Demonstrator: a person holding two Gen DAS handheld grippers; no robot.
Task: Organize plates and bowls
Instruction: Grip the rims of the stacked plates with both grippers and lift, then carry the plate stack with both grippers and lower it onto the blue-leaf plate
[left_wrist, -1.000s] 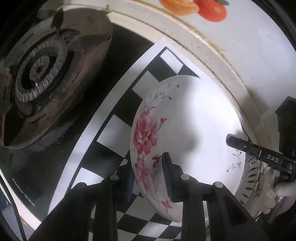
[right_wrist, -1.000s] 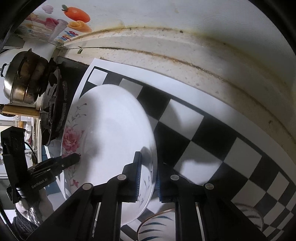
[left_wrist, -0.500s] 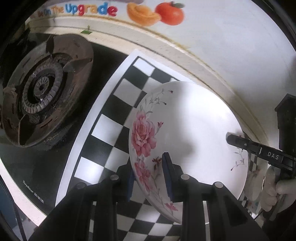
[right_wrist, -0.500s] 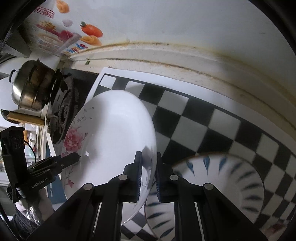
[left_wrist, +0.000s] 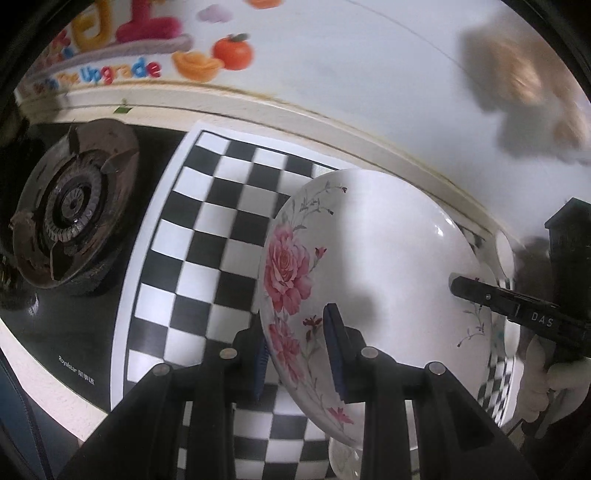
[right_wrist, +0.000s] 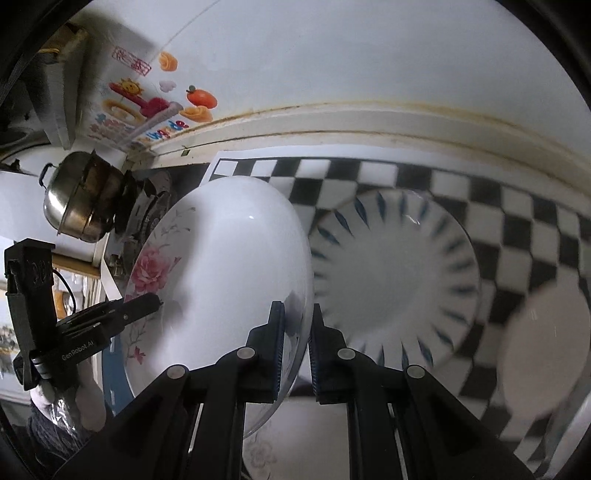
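- Plate (left_wrist: 388, 266) filled the left wrist view: white, round, painted with pink roses along one rim, carried in the air above the checkered mat (left_wrist: 207, 236).
- It was tilted steeply, its face turned up and toward the right of this view, the rose rim lowest and nearest the camera.
- The left gripper (left_wrist: 299, 350) pinched that rose rim, one pad on the face and the other behind it, the gap narrow.
- At the far rim the right gripper (left_wrist: 458, 286) came in from the right, its fingertip laid on the face, a white-gloved hand (left_wrist: 535, 384) behind it.
- A gas burner (left_wrist: 74, 214) sat left of the mat, well apart from the plate.
- In the right wrist view the same plate (right_wrist: 229, 266) stood on edge, its face toward the left and its plain rim nearest the camera.
- The right gripper (right_wrist: 297, 347) clamped that rim between narrow blue pads.
- The left gripper (right_wrist: 147, 306) held the rose rim opposite.
- Beneath, on the mat (right_wrist: 517, 214), lay a blue-streaked plate (right_wrist: 399, 280), flat and face up, with a blurred white dish (right_wrist: 543, 347) to its right.
- A steel pot (right_wrist: 81, 203) stood at far left.
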